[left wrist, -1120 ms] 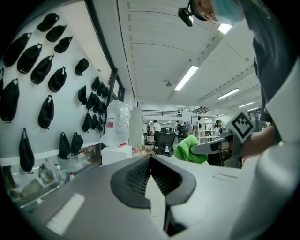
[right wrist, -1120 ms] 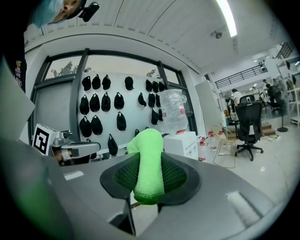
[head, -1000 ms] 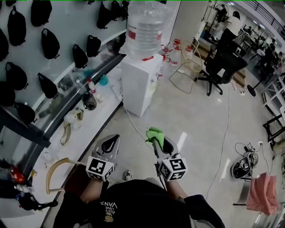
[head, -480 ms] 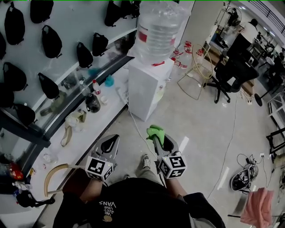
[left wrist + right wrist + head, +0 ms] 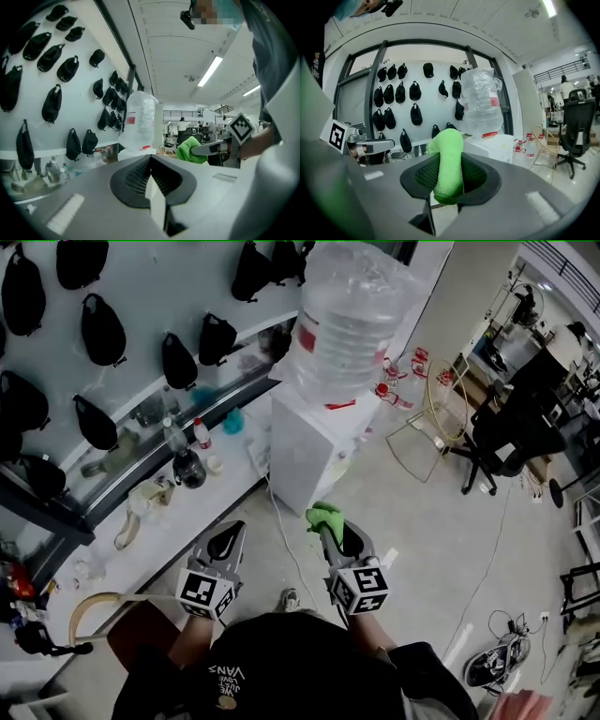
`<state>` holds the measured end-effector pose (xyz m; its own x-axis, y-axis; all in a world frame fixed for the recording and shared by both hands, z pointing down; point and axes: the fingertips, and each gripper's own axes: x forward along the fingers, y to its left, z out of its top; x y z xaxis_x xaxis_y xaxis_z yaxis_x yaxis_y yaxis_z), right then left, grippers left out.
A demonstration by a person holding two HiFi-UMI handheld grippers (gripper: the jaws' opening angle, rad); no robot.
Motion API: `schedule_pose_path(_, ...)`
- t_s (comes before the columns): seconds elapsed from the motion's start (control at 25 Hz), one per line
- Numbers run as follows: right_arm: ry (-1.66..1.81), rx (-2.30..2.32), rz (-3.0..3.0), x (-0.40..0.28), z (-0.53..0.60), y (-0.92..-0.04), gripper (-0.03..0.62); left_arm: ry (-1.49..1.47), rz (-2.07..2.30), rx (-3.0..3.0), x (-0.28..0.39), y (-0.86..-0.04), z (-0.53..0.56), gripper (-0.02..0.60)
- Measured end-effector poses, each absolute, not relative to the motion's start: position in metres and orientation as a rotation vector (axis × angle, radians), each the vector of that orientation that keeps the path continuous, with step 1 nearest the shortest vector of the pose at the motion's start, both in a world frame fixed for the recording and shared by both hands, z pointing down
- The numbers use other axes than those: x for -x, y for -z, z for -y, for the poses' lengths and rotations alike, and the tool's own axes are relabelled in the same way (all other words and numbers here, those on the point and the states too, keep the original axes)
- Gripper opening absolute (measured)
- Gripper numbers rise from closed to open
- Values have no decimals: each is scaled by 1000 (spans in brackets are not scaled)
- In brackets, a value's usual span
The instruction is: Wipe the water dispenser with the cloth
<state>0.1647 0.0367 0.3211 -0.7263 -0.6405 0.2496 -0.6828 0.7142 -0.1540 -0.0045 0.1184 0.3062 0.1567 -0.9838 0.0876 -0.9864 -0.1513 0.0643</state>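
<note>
Wall (image 5: 141, 277): white and smooth, hung with rows of black bags (image 5: 97, 329).
Floor (image 5: 412, 521): pale grey with a slight sheen. A thin white cable (image 5: 281, 531) is seen trailing from the dispenser's foot.
Counter (image 5: 173, 526): long white top under a glass front, set along the wall. A dark bottle (image 5: 187, 465) and small clutter are stood on it.
Water dispenser (image 5: 314, 451): plain white box-shaped cabinet with flat faces, stood on the floor at the counter's far end. It is ahead of both grippers and well apart from the cloth.
Water bottle (image 5: 349, 324): clear ribbed plastic, upturned on the dispenser's top. A red-and-white label band is seen, but its print is too small to be read.
Office chair (image 5: 511, 427): black, on a star base, to the right of the dispenser.
Shirt (image 5: 272, 667): black, with "VANS" read upside down in pale print.
Left gripper (image 5: 228, 542): grey shell with black ribbed pads. Its jaws are brought together with nothing between them.
Right gripper (image 5: 330, 532): same build, with its jaws clamped on the cloth.
Cloth (image 5: 325, 516): bright green with a fine woven texture. It is rolled into a thick wad that rises above the jaw tips, and is held in the air over the floor.
Marker cubes (image 5: 361, 589): one on each gripper, with black-and-white square patterns and no letters.
</note>
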Motion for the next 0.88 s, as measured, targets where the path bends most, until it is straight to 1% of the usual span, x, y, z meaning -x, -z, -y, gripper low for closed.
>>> schedule_pose_path(0.36, -356, -971, 2712, -149, 29, -347, 115, -75, 2023, -2213, 13, -322, -80, 2)
schedule_pose_path(0.56, -377, -1003, 2689, -120, 48, -363, 114, -88, 1964, -2230, 41, -337, -60, 2)
schedule_pose_path(0.88, -381, -1155, 2600, -56, 77, -382, 114, -140, 1790, -2322, 113, -357, -23, 2)
